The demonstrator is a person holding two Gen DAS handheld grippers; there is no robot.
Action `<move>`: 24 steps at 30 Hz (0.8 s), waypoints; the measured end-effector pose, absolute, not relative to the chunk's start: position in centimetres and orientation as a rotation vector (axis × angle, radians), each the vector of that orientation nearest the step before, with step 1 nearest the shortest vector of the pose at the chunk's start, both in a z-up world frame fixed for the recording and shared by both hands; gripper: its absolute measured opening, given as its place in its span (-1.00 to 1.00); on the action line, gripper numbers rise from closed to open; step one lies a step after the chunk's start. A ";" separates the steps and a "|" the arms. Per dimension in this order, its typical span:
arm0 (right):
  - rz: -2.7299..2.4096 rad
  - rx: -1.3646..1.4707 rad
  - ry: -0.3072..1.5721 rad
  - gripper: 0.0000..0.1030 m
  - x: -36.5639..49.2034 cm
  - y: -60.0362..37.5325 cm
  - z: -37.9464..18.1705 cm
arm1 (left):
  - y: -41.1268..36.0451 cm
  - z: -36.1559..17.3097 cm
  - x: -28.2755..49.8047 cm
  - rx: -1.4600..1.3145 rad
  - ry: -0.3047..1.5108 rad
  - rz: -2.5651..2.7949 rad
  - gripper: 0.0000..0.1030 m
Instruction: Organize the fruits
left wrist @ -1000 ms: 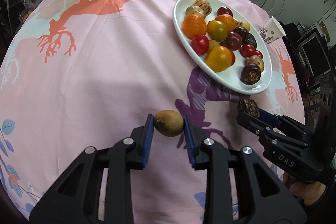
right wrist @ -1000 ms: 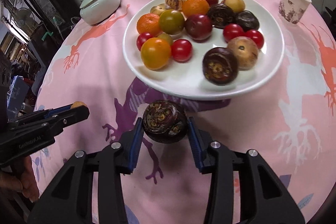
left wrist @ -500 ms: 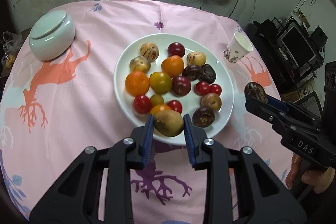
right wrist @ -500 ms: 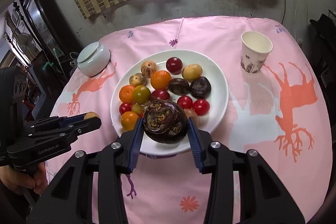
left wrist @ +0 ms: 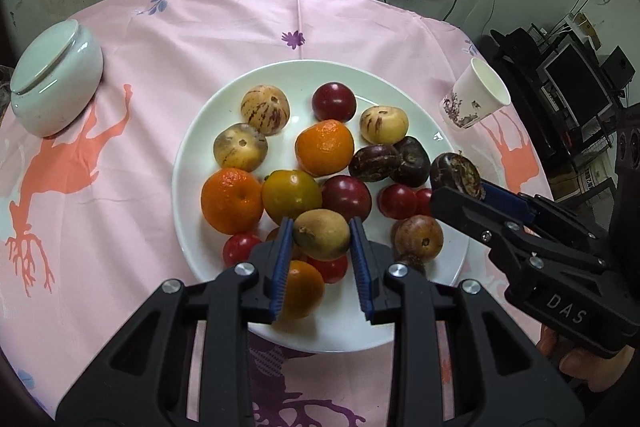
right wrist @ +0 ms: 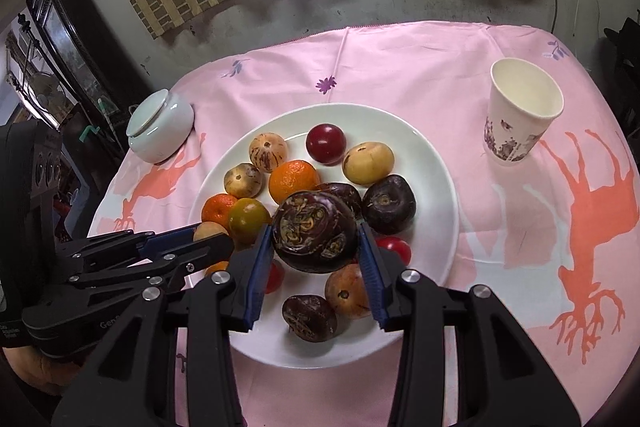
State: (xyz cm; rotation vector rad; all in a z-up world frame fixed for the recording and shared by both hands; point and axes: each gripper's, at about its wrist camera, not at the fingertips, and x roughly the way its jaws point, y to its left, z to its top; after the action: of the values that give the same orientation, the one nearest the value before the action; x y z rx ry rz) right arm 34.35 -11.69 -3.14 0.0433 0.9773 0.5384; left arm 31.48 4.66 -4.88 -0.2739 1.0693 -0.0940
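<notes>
— While both fruits hang over the white plate (left wrist: 192, 163), what is your left hand-held gripper (left wrist: 322, 241) doing?
— It is clamped on a brown kiwi-like fruit (left wrist: 321, 234), held above the near side of the plate, over the tomatoes and oranges.
— And your right hand-held gripper (right wrist: 316, 241)?
— Its blue pads (right wrist: 258, 259) press a dark purple wrinkled fruit (right wrist: 315, 235) from both sides, above the middle of the plate.
— What else stands on the bench (right wrist: 420, 75)?
— Your paper cup (right wrist: 520, 111) stands upright right of the plate, a pale lidded jar (right wrist: 160, 125) to its left, both on the pink cloth, well apart.
</notes>
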 end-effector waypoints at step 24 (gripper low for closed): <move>0.459 0.081 1.002 0.36 31.8 -13.7 -4.0 | 5.0 -5.6 27.6 -0.259 1.159 0.061 0.91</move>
State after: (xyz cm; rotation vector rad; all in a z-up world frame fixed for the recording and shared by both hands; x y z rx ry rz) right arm 31.84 -13.65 -4.01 0.0809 1.0016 0.4592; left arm 27.61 5.01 -5.63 -0.2586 1.1593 0.0607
